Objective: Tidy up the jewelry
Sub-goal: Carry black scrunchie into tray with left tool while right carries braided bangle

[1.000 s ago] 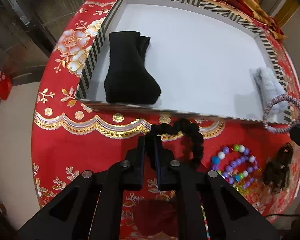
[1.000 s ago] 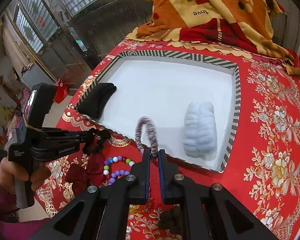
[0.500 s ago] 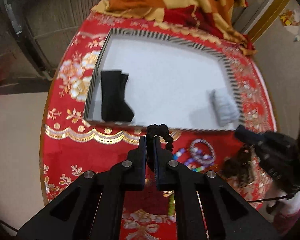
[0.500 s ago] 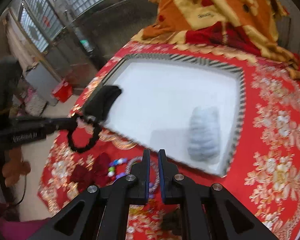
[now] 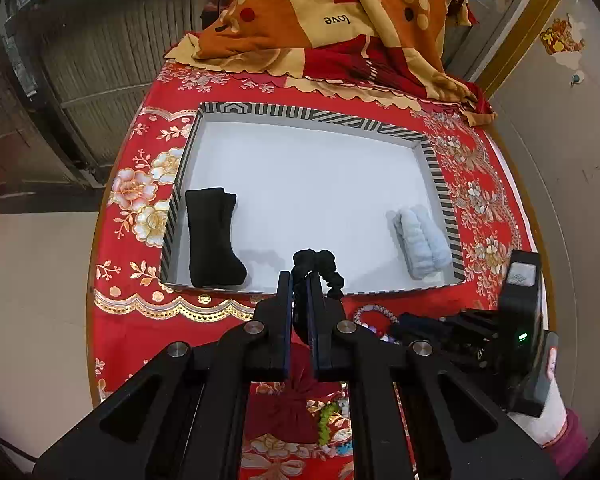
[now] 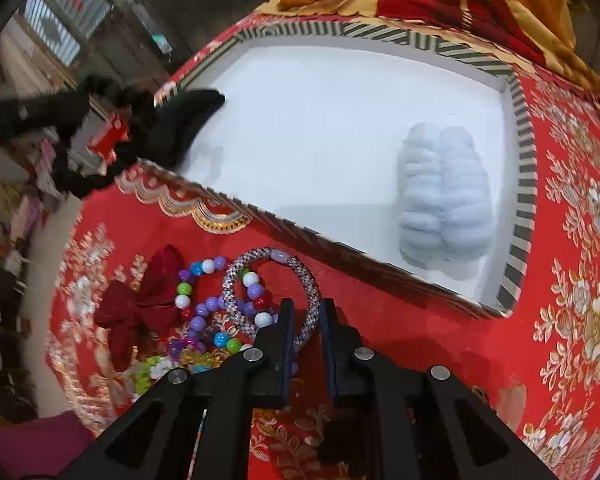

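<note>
Left wrist view: our left gripper is clenched on a black scrunchie, held above the near edge of the striped tray. Our right gripper has just been opening; its jaws stand slightly apart around the woven bracelet, which lies on the red bench over a beaded bracelet, before the tray.

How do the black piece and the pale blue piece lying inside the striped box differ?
The black fabric piece lies at the left end of the striped box; the pale blue fluffy piece lies at the right end. The black one looks smooth and flares wider toward the near wall; the blue one is ribbed, puffy and doubled into two lobes. The black one looks longer. Both rest on the white floor, near the front wall.
</note>
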Motion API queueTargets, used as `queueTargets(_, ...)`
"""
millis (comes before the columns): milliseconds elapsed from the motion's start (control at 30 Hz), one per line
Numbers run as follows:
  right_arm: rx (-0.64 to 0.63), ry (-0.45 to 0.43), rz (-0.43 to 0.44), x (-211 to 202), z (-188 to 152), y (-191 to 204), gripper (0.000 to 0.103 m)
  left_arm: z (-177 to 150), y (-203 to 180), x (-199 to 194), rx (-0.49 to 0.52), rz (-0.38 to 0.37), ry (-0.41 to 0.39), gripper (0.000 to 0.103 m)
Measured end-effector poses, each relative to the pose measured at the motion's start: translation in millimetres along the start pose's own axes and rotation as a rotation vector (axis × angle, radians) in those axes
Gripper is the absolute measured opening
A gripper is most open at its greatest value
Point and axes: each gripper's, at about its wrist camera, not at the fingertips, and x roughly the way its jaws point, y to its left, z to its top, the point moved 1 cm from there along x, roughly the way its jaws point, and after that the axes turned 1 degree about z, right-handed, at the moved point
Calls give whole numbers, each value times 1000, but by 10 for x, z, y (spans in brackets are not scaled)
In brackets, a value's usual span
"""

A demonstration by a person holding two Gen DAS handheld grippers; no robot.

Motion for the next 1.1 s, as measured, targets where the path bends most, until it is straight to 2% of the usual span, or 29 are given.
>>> queueTargets(133, -21, -4, -31, 38, 21, 41, 11, 13, 16, 34, -7, 7, 7, 5)
queueTargets(233, -9, -15, -15, 6, 8, 17, 7, 24, 37, 41, -11, 7, 9, 5)
queueTargets(567, 27, -165, 44, -665, 136, -47, 7, 228, 47, 64, -12, 14, -9, 5)
queueTargets(667, 34, -186, 3, -706, 309, -90, 7, 328, 44, 158, -26, 9, -1, 5)
queueTargets(867, 31, -143, -54, -444, 600, -143, 7, 457, 25, 433, -36, 12, 32, 5)
queueTargets(1100, 7, -91, -103, -167, 723, -161, 7, 441, 166, 842, -60, 50, 93, 5)
